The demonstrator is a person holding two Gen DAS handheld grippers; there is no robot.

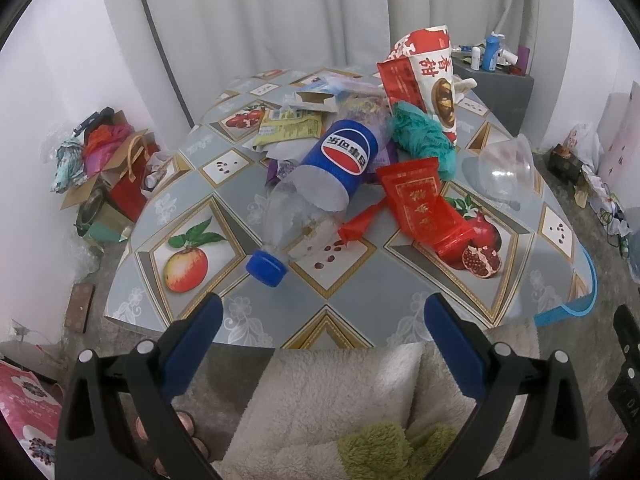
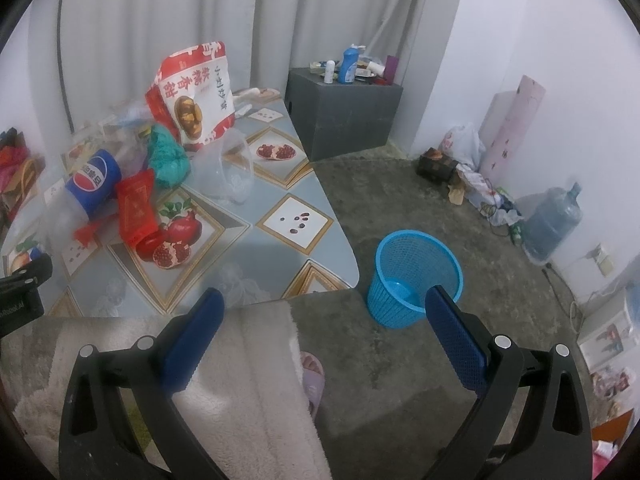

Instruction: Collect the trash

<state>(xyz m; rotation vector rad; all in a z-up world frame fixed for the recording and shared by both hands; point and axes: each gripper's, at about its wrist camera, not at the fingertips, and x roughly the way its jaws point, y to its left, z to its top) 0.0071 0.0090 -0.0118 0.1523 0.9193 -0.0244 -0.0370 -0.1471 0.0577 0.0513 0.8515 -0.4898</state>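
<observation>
A pile of trash lies on the fruit-patterned table [image 1: 240, 312]: a crushed Pepsi bottle [image 1: 320, 184] with a blue cap, a red packet [image 1: 424, 204], a teal net [image 1: 420, 136], a red-and-white snack bag [image 1: 432, 76], a clear plastic cup [image 1: 504, 168] and wrappers behind. The pile also shows in the right wrist view, with the Pepsi bottle [image 2: 90, 184] at the left. A blue mesh basket [image 2: 416, 276] stands on the floor by the table corner. My left gripper [image 1: 324, 312] is open and empty at the table's near edge. My right gripper [image 2: 324, 304] is open and empty above the floor beside the basket.
A grey box [image 2: 344, 116] with bottles on top stands past the table. Bags and cartons [image 1: 108, 164] lie on the floor to the left. A water jug [image 2: 552, 224] and bags line the right wall. A fleecy lap and a slippered foot [image 2: 312, 372] are below.
</observation>
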